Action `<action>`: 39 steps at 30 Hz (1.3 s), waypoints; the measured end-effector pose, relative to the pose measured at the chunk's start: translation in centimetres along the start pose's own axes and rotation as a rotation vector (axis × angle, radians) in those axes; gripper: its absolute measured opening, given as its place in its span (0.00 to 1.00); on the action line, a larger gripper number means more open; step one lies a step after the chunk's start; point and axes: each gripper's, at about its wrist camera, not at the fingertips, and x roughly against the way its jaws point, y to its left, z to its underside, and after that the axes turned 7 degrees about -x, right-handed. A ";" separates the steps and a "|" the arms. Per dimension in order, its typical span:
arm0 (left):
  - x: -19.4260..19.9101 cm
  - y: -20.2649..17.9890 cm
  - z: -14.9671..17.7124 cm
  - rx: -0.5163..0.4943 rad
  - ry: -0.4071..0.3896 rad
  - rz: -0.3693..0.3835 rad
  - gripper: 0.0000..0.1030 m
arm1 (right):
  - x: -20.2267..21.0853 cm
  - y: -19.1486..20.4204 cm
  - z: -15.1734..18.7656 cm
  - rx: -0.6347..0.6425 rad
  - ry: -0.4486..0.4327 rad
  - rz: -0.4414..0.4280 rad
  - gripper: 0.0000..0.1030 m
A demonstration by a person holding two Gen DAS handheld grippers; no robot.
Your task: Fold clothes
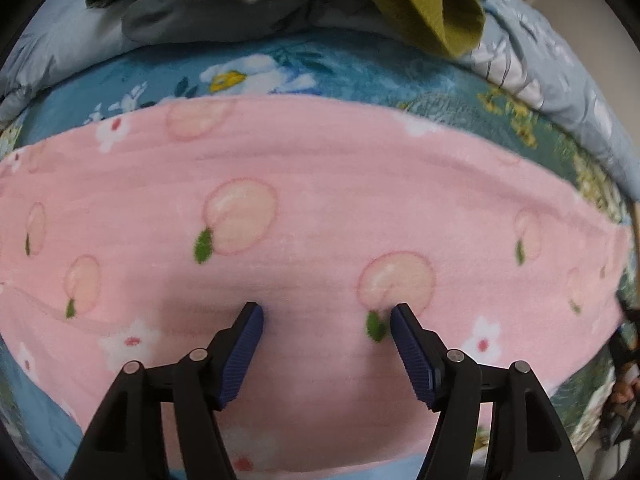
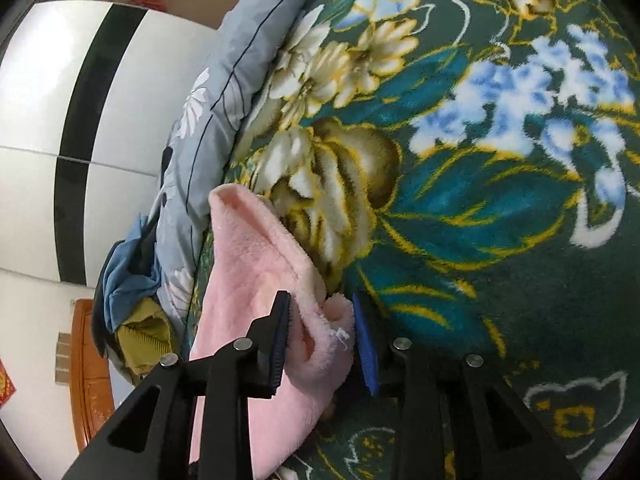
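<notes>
A pink fleece garment (image 1: 280, 220) printed with peaches and small flowers lies spread flat on the bed in the left wrist view. My left gripper (image 1: 326, 316) points down at its near half, open, both blue pads (image 1: 248, 344) resting at the cloth with nothing pinched. In the right wrist view an end of the same pink fleece (image 2: 248, 280) lies bunched on the blanket. My right gripper (image 2: 322, 320) straddles its folded corner. The jaws stand a little apart and the fluffy cloth sits loose between them, not squeezed.
A dark teal floral blanket (image 2: 480, 200) covers the bed (image 1: 360, 68). A pile of olive, white and grey clothes (image 1: 440, 0) sits on a grey-blue quilt (image 1: 540, 60) at the far side. Beyond the quilt (image 2: 224, 100) stand a white wardrobe (image 2: 60, 100) and a wooden board (image 2: 88, 360).
</notes>
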 end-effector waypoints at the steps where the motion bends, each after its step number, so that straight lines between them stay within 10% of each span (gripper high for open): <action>1: 0.4 0.2 0.0 0.012 -0.009 0.015 0.68 | 0.0 0.0 0.0 -0.013 -0.001 0.003 0.18; 11: 6.7 5.8 0.0 0.187 -0.163 0.125 0.68 | 4.2 10.8 4.6 0.215 -0.056 -0.062 0.10; 25: 13.6 19.6 4.4 0.520 -0.350 0.227 0.68 | -3.9 29.6 24.2 0.666 0.251 -0.175 0.09; 34: 13.1 23.9 7.0 0.633 -0.323 0.293 0.68 | -15.1 28.3 36.8 0.831 0.495 0.082 0.03; 39: 11.5 22.6 6.2 0.604 -0.275 0.354 0.68 | -15.5 26.3 37.1 0.831 0.549 0.143 0.06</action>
